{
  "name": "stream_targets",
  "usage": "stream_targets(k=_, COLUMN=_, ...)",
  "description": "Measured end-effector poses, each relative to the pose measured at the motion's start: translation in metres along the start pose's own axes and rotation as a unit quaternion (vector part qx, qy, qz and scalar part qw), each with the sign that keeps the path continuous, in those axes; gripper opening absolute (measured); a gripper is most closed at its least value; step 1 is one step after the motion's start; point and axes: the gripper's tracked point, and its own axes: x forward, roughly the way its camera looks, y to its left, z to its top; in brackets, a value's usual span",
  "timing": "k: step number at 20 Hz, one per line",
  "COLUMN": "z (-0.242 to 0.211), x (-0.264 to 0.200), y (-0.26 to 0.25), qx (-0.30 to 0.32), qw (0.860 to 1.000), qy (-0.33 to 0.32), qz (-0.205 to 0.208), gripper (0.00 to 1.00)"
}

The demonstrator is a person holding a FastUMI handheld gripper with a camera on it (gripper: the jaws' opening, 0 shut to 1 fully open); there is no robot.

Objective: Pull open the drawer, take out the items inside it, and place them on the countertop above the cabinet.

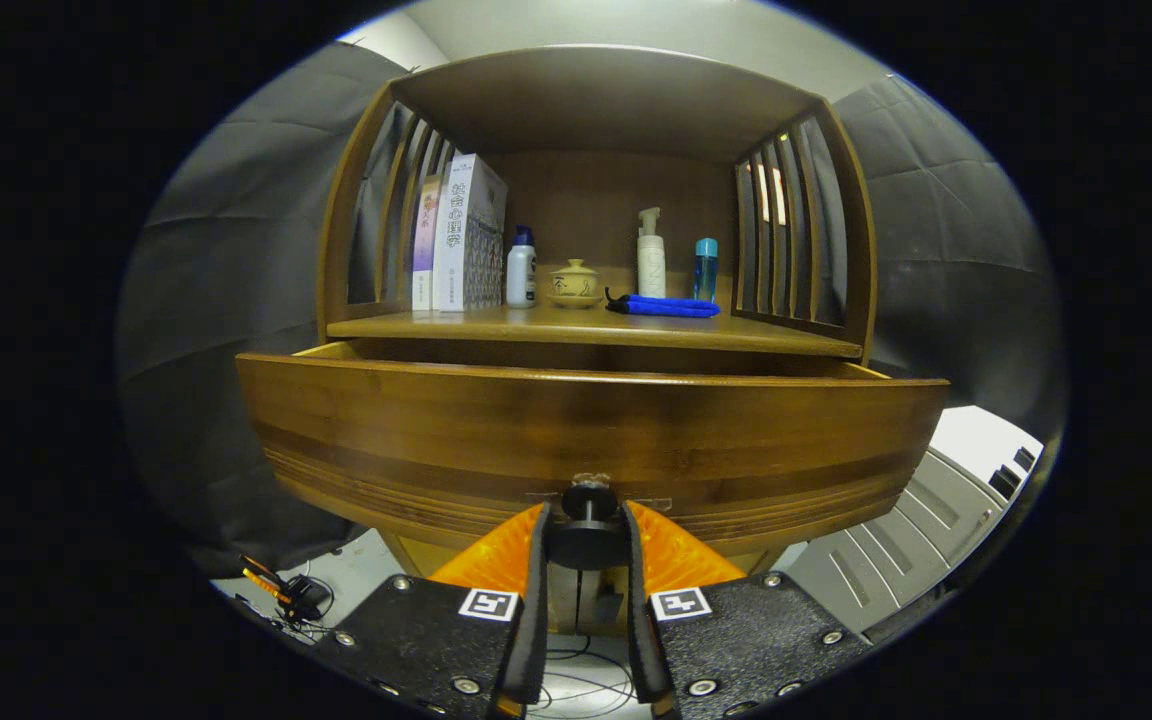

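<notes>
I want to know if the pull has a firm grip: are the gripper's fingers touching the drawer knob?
Touching. The gripper view shows the drawer knob squeezed between both fingers of the gripper, no gap either side.

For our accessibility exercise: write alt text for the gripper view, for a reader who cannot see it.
The gripper is shut on the dark knob of a wooden drawer, which stands pulled partly out of the cabinet. On the shelf above stand books, bottles, a small lidded pot and a folded blue cloth.

Drawer knob [588, 541] between jaws
</notes>
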Motion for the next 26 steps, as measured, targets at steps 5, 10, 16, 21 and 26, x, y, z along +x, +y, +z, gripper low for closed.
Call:
stream_targets(k=5, z=-0.010, x=-0.033, y=0.005, qx=0.005, qw=1.000, qy=0.005, qz=0.007, gripper=0.34)
stream_targets(k=10, z=-0.019, x=-0.056, y=0.007, qx=0.006, qw=1.000, qy=0.014, qz=0.013, gripper=0.34)
stream_targets(k=16, z=-0.030, x=-0.084, y=0.015, qx=0.012, qw=0.999, qy=0.026, qz=0.018, gripper=0.34)
stream_targets(k=21, z=-0.015, x=-0.096, y=0.018, qx=0.023, qw=0.998, qy=0.015, qz=0.059, gripper=0.69)
stream_targets(k=26, z=0.061, x=-0.123, y=0.008, qx=0.051, qw=0.993, qy=-0.067, qz=0.082, gripper=0.96)
